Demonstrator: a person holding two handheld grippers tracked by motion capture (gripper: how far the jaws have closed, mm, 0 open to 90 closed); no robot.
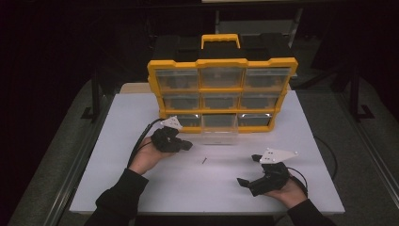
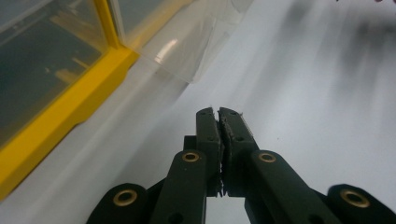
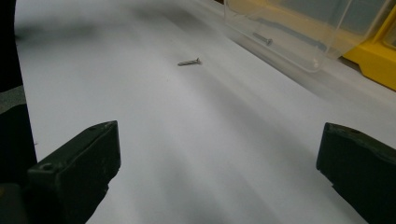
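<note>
A: Where is the screw (image 1: 204, 160) now?

B: It lies alone on the white table (image 1: 197, 188), between the two hands, a little in front of the clear drawer (image 1: 219, 128) that is pulled out from the bottom row of the yellow organizer (image 1: 221, 92). In the right gripper view a second screw (image 3: 263, 39) lies inside that drawer.

A: And the grippers?

B: The left gripper (image 2: 218, 113) has its jaws pressed together, and I see nothing between them. It is near the left corner of the drawer. The right gripper (image 1: 248, 170) is spread wide, low over the table, and it points toward the loose screw, but it is well apart from it.

A: So which step is this?

B: I judge it is sorting screws into the drawer, and this one waits for pick-up. The next move calls for one gripper to come over the screw with jaws open and close across its thin shank. It is small and flat on the table, so the tips must go very low.
</note>
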